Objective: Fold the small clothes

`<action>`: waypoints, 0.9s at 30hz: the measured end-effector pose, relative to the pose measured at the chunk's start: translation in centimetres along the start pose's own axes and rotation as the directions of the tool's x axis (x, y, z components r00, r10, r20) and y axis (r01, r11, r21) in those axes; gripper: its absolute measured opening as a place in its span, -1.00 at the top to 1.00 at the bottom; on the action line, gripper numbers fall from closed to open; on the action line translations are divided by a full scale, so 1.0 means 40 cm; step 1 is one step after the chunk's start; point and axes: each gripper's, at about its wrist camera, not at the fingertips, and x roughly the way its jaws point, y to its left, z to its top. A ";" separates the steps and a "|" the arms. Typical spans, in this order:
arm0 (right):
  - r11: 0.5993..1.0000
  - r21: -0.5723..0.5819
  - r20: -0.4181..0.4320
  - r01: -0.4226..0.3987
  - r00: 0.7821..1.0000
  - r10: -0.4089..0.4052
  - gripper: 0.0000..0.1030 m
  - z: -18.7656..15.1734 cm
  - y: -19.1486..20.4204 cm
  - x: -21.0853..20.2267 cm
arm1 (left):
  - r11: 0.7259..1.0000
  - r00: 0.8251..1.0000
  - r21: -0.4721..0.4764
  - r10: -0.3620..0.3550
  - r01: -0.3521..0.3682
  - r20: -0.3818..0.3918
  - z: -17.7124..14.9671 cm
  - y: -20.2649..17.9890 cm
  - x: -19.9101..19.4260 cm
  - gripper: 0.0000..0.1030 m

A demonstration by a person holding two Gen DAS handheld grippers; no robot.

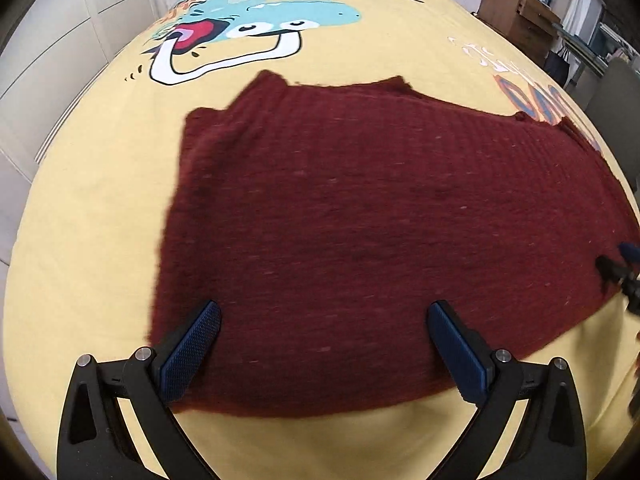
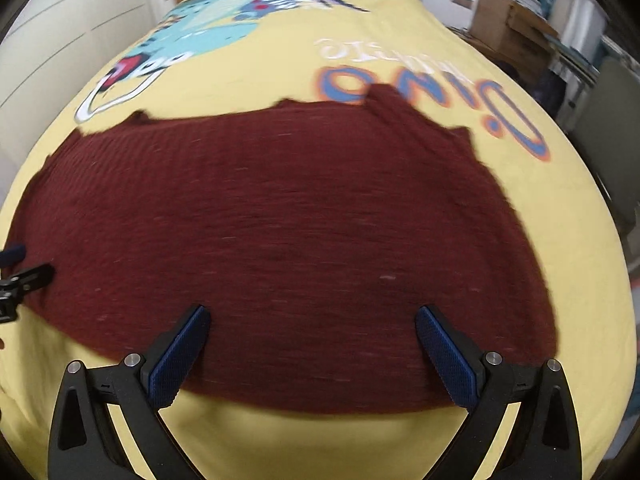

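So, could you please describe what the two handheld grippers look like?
Both the left gripper and the right gripper look alike: black plastic jaws on triangular cut-out links, silver round pivot pins, and flat blue textured rubber pads. No cables or sleeves show.

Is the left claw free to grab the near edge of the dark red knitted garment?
Probably yes: the left claw is open over the dark red knitted garment, nothing blocking.

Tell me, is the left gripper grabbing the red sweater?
Apart. The left wrist view shows the left gripper wide open above the red sweater, nothing pinched.
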 end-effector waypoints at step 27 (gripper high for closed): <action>0.999 -0.034 -0.024 0.035 0.999 -0.035 -0.99 -0.017 -0.018 -0.046 | 0.994 0.998 -0.096 -0.054 0.056 0.023 -0.006 0.056 -0.060 -0.98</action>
